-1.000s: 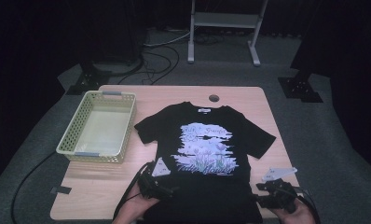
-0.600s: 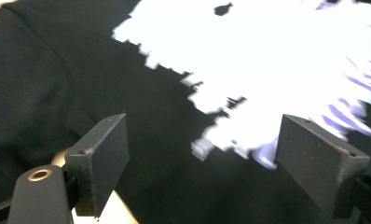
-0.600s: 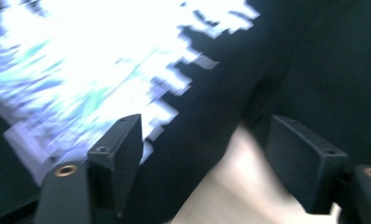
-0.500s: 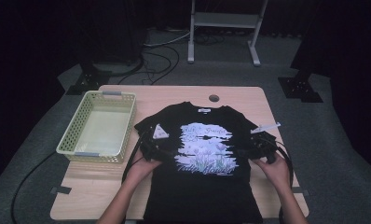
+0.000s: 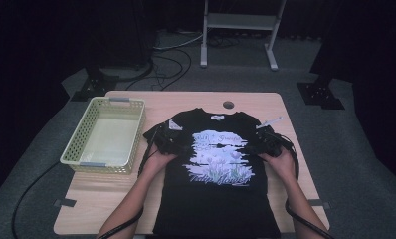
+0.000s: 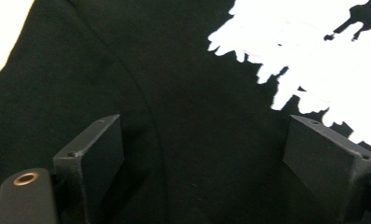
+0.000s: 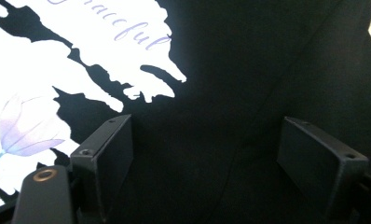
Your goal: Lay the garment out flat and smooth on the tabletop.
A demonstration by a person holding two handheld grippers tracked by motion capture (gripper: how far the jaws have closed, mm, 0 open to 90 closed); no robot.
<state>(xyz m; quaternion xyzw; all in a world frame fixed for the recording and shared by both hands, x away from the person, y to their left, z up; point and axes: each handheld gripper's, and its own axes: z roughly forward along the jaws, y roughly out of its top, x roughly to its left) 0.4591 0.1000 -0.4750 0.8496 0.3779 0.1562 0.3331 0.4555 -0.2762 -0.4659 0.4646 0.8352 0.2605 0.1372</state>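
Both grippers have travelled up from the table's near edge onto the shirt. The wooden table (image 5: 290,164) carries a black printed T-shirt (image 5: 206,209) spread flat, collar away from the person. A pale yellow basket (image 5: 76,144) stands just beside its left sleeve. The left gripper (image 6: 202,158) hovers by the left armpit seam, the right gripper (image 7: 204,158) opposite; each has its jaws spread wide, seemingly just above the cloth.

A T-shirt (image 5: 218,199) lay flat on the table (image 5: 295,169), collar at the far side. A basket (image 5: 81,144) stood left of it. The left gripper (image 5: 168,142) and right gripper (image 5: 263,143) rested on its left and right shoulders.
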